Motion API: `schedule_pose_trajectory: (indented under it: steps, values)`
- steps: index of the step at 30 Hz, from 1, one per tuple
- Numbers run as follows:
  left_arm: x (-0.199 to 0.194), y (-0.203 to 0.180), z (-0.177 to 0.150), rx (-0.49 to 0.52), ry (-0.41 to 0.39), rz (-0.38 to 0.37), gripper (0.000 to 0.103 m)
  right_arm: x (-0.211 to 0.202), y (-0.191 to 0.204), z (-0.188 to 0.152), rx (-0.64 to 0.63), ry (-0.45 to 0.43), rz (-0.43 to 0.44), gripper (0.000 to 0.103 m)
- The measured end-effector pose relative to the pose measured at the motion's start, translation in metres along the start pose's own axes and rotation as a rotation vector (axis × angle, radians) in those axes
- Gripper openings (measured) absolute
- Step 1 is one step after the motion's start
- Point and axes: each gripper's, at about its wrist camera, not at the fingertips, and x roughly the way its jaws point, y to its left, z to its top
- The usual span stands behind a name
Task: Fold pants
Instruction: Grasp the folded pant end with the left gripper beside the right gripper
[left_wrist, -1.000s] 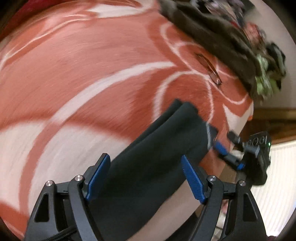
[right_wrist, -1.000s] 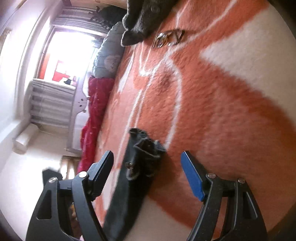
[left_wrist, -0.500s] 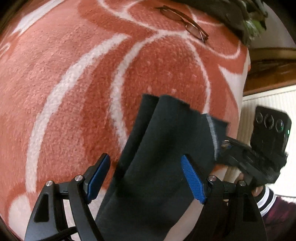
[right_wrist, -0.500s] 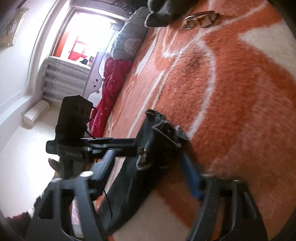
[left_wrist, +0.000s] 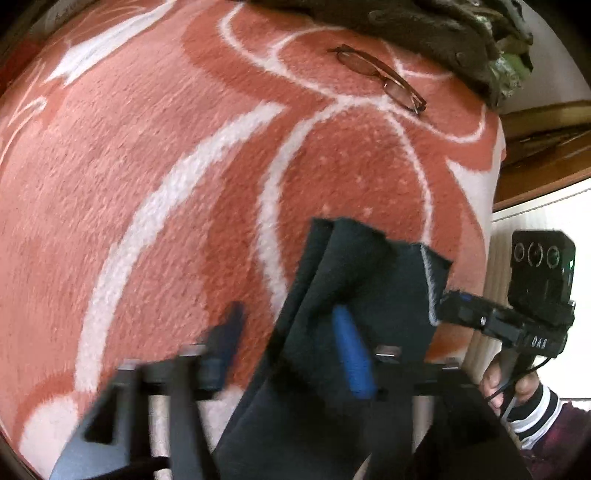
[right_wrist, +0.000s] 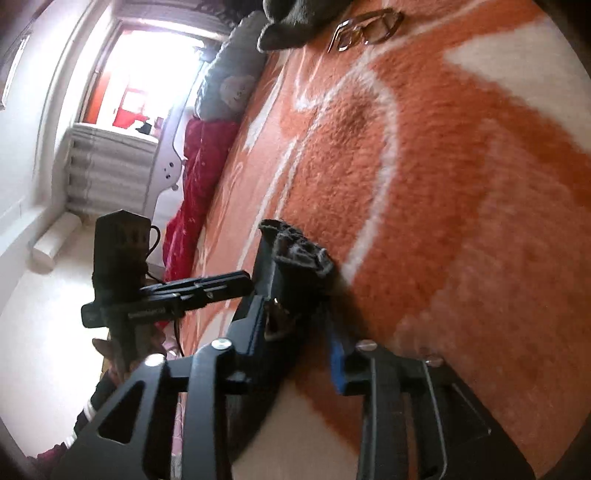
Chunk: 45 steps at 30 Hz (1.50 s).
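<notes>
Dark, soft fabric, the pants (left_wrist: 354, 295) lie bunched on the orange blanket (left_wrist: 166, 166). My right claw (right_wrist: 299, 325) has just been closing and now pinches the thick waistband end; my left claw (left_wrist: 291, 347) stands open astride one edge. They look limp and light, so I judge hems the best hold.

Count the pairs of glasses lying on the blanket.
1. The glasses lie on the orange blanket near its far edge, beside the dark clothes pile. More could be hidden under that pile.

Orange-white blanket (left_wrist: 155, 155) under pants (left_wrist: 332, 332), glasses (left_wrist: 380, 77)
</notes>
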Motion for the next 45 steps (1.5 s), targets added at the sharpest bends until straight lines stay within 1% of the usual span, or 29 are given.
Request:
schedule_pose_trajectory:
  steps: [1,3,6,8,11,14,17,18,19,20,21,22,23,24,25,26,29,31,34,38,41,45]
  values:
    - [0.001,-0.002,0.002,0.002,-0.002,-0.001,0.074,-0.001,-0.001,-0.002,0.002,-0.007,0.006,0.036]
    - [0.007,-0.006,0.009,0.014,0.014,0.001,0.074,0.001,-0.001,-0.002,0.009,-0.018,0.002,0.036]
    - [0.023,-0.012,0.017,0.032,0.061,-0.006,0.075,0.009,-0.002,-0.003,0.047,-0.026,0.046,0.036]
    - [0.035,-0.019,0.019,0.075,0.1,0.017,0.078,0.011,-0.005,-0.002,0.064,-0.021,0.068,0.036]
    - [0.039,-0.029,0.021,0.172,0.1,0.047,0.079,0.012,-0.009,-0.001,0.093,-0.024,0.11,0.036]
    - [0.043,-0.029,0.028,0.188,0.117,0.03,0.079,0.012,-0.013,-0.002,0.113,-0.032,0.135,0.036]
    - [0.045,-0.031,0.032,0.226,0.116,0.029,0.078,0.01,-0.01,-0.004,0.117,-0.035,0.125,0.036]
    - [0.048,-0.036,0.036,0.245,0.107,0.033,0.075,0.01,-0.009,-0.005,0.115,-0.039,0.116,0.036]
    - [0.048,-0.037,0.034,0.263,0.095,0.033,0.064,0.011,-0.007,-0.004,0.11,-0.042,0.105,0.032]
    - [0.046,-0.039,0.032,0.28,0.081,0.002,0.055,0.011,-0.007,-0.006,0.097,-0.043,0.073,0.029]
    - [0.047,-0.043,0.027,0.283,0.071,-0.024,0.033,0.013,-0.003,-0.007,0.076,-0.048,0.017,0.019]
    - [0.045,-0.044,0.025,0.277,0.053,-0.039,0.025,0.015,-0.001,-0.008,0.06,-0.051,-0.005,0.014]
    - [0.044,-0.044,0.023,0.267,0.027,-0.037,0.023,0.017,-0.001,-0.008,0.046,-0.054,-0.01,0.013]
    - [0.043,-0.042,0.021,0.252,0.005,-0.044,0.019,0.017,-0.002,-0.008,0.043,-0.062,-0.002,0.013]
    - [0.04,-0.037,0.018,0.215,-0.02,-0.067,0.012,0.017,-0.003,-0.008,0.045,-0.065,0.014,0.014]
    - [0.034,-0.03,0.014,0.186,-0.035,-0.091,0.011,0.015,-0.001,-0.008,0.034,-0.068,0.032,0.014]
    - [0.018,-0.016,0.006,0.118,-0.082,-0.168,0.01,0.009,0.013,-0.009,-0.049,-0.076,0.034,0.014]
    - [0.004,-0.012,-0.003,0.116,-0.117,-0.179,0.01,0.003,0.025,-0.011,-0.104,-0.078,0.039,0.014]
    - [-0.018,-0.013,-0.017,0.11,-0.165,-0.189,0.01,-0.005,0.05,-0.014,-0.198,-0.081,0.051,0.014]
    - [-0.05,-0.004,-0.041,0.078,-0.217,-0.197,0.01,-0.013,0.086,-0.028,-0.326,-0.063,0.069,0.014]
    - [-0.073,-0.003,-0.067,0.045,-0.244,-0.186,0.011,-0.013,0.112,-0.046,-0.412,-0.035,0.082,0.014]
    - [-0.082,0.0,-0.102,-0.019,-0.259,-0.165,0.011,-0.005,0.142,-0.08,-0.535,0.026,0.086,0.014]
